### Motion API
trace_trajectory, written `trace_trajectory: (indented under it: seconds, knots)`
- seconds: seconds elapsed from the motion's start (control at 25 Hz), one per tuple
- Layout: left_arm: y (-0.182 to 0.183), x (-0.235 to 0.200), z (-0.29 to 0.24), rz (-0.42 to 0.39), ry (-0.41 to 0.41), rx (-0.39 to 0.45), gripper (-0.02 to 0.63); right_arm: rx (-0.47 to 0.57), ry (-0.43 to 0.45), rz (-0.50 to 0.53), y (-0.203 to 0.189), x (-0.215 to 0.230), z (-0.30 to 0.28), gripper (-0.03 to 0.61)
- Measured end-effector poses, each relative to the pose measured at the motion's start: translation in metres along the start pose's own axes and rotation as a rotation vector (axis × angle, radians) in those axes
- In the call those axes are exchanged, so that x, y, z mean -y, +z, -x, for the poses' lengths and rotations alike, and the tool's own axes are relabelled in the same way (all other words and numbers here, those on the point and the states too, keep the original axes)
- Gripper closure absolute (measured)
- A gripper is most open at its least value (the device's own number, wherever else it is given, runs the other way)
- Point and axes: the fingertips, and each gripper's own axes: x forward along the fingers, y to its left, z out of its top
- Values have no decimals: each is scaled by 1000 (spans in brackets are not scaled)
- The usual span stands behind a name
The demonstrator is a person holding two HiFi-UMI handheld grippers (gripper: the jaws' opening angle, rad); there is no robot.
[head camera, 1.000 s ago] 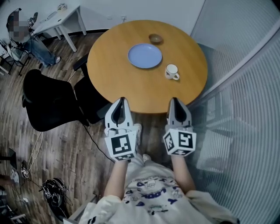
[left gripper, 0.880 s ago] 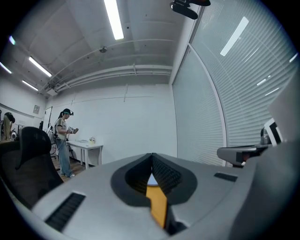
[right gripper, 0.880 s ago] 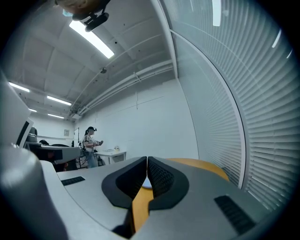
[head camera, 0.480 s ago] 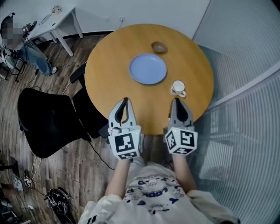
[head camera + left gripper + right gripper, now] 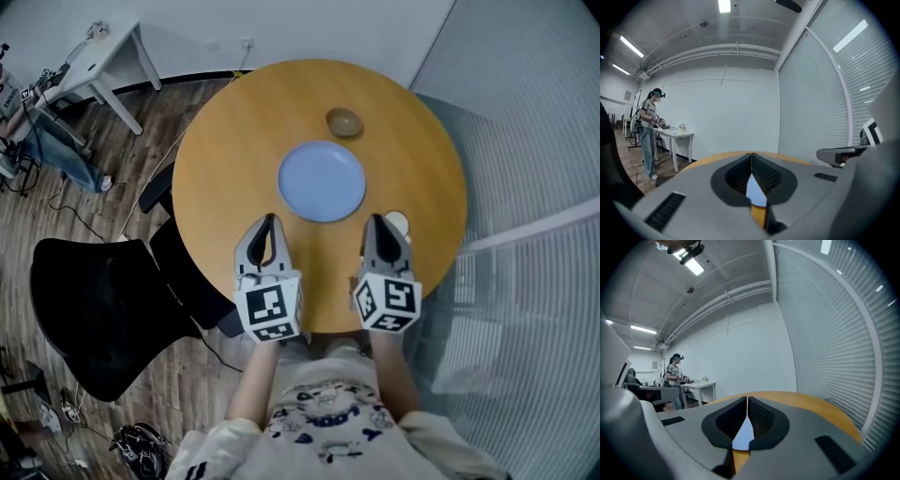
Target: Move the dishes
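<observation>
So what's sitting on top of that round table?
A blue plate, a small brown bowl beyond it, and a white cup largely covered by the right gripper, so most of it can't be seen.

Bright, even light from ceiling lamps [image 5: 724, 5] above the table [image 5: 225, 141]; shadows soft. Fisheye curvature and dark vignetted corners throughout; nearest foreground blurred in both gripper views.

Blue plate [image 5: 322, 181] lies flat, brown bowl [image 5: 344, 122] beyond (white cup [image 5: 398, 221] partly hidden).
</observation>
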Motion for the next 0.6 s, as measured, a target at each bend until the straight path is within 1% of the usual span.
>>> trace_trajectory:
  seconds: [0.08, 0.28, 0.36, 0.48, 0.6]
  knots:
    - [-2, -5, -15, 25, -2, -5, 611, -21, -9, -11, -4, 1, -15, 571]
    - [-15, -13, -45, 68, 17, -75, 611, -71, -30, -14, -10, 5, -44, 571]
    - [-19, -14, -58, 100, 19, -100, 611, -93, -37, -14, -12, 8, -57, 571]
    - [-34, -13, -75, 155, 34, -149, 610, -131, -39, -28, -22, 16, -76, 571]
    - [-50, -8, -94, 175, 42, -207, 609, -170, -47, -43, -32, 26, -97, 571]
